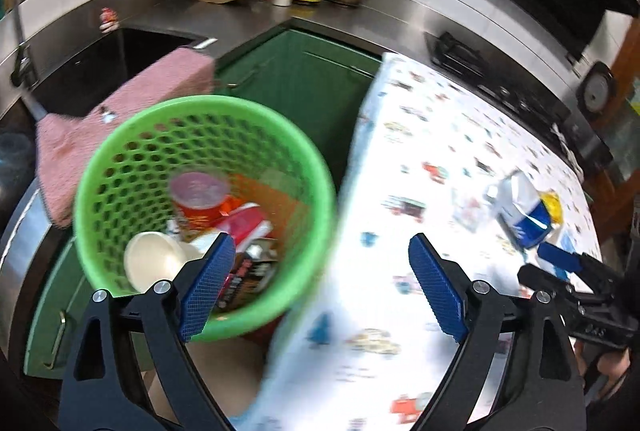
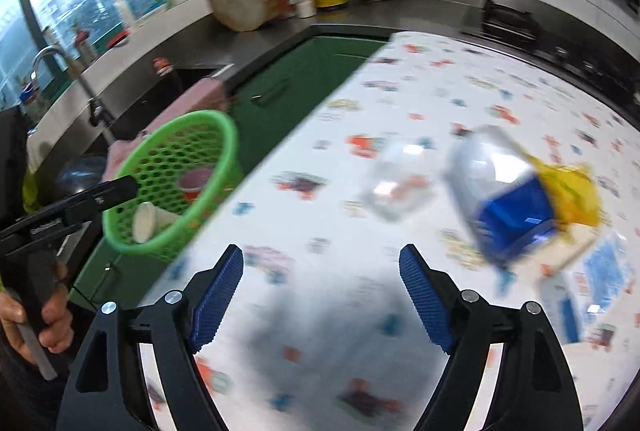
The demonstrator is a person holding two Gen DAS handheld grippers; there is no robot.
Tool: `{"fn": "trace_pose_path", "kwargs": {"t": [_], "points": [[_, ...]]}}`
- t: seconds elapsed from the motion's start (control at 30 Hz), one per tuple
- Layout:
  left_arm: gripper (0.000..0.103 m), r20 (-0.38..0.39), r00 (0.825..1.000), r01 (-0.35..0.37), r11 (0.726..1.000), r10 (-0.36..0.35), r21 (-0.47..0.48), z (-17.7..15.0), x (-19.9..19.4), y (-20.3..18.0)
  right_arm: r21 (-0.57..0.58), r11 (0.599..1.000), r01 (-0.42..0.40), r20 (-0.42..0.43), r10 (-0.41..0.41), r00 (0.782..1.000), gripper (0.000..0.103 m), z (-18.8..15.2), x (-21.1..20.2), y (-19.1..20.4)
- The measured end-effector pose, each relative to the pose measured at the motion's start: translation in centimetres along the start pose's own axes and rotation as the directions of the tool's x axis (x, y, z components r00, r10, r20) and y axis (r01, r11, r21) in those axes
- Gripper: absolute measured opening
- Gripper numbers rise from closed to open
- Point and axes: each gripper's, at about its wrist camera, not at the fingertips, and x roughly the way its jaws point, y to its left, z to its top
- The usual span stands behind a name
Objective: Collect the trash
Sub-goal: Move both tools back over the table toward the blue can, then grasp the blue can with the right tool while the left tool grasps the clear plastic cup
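A blue and white carton (image 2: pixel 508 199), blurred and tilted, is seen at about 2 o'clock in the right wrist view, lying on the patterned bench (image 2: pixel 360 291) with a crumpled yellow wrapper (image 2: pixel 572 195) touching its far side and a clear plastic piece (image 2: pixel 396 187) just beside it at 12 o'clock. The right gripper (image 2: pixel 320 295) is held above the bench with its blue fingers (image 2: pixel 218 295) spread wide and nothing between them. In the left wrist view, the left gripper (image 1: pixel 322 283) is likewise shown with fingers spread apart and empty, positioned over the bench edge beside a green perforated basket (image 1: pixel 120 167) at 10 o'clock. Inside the basket a red cup (image 1: pixel 200 199), a white cup (image 1: pixel 152 263) lying on its side and dark packaging (image 1: pixel 248 275) are visible. A pink towel (image 1: pixel 132 103) is draped behind the basket.
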Motion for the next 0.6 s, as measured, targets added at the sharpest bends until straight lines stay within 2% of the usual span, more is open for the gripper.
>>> {"fn": "trace_pose_path", "kwargs": {"t": [0.3,0.6], "points": [[0.087,-0.036,0.998,0.057,0.996,-0.054,0.075,0.9,2.5,-7.6,-0.012,0.996,0.091,-0.010,-0.091,0.996,0.078,2.2,-0.7,-7.7],[0.087,-0.073,0.993,0.098,0.990,-0.091,0.105,2.0,5.2,-12.7,-0.108,0.991,0.081,-0.070,-0.089,0.994,0.078,3.3,2.6,-10.0]]}}
